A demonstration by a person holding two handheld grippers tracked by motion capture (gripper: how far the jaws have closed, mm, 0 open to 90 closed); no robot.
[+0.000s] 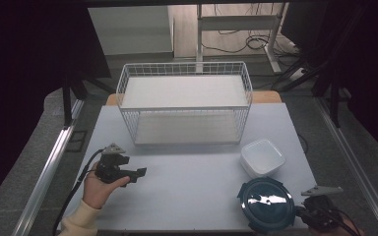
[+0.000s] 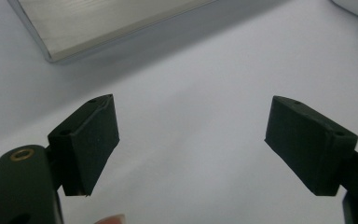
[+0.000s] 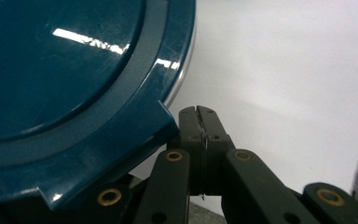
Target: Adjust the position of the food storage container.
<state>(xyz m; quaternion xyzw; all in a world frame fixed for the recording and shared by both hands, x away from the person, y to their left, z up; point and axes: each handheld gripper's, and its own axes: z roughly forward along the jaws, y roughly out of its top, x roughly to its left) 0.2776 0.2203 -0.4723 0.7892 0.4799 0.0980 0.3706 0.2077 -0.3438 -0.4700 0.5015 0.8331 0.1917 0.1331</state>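
we are nudging the blue lid [image 1: 266, 203] with the right gripper [image 3: 200, 122], jaws pressed together; pushing low keeps it flat.

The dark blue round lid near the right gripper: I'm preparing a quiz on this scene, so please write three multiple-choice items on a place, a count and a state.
1. Where does the dark blue round lid lie?
A. inside the wire basket
B. on the table's near right part
C. on top of the white container

2. How many shelves does the white wire basket have?
A. one
B. two
C. four

3. How do the left gripper's jaws stand?
A. wide apart, nothing between
C. shut on the lid
B. shut on the container

Key: 1 B, it lies in front of the white square container, by the right gripper. 2 B, an upper and a lower board show. 3 A, only bare table shows between them.
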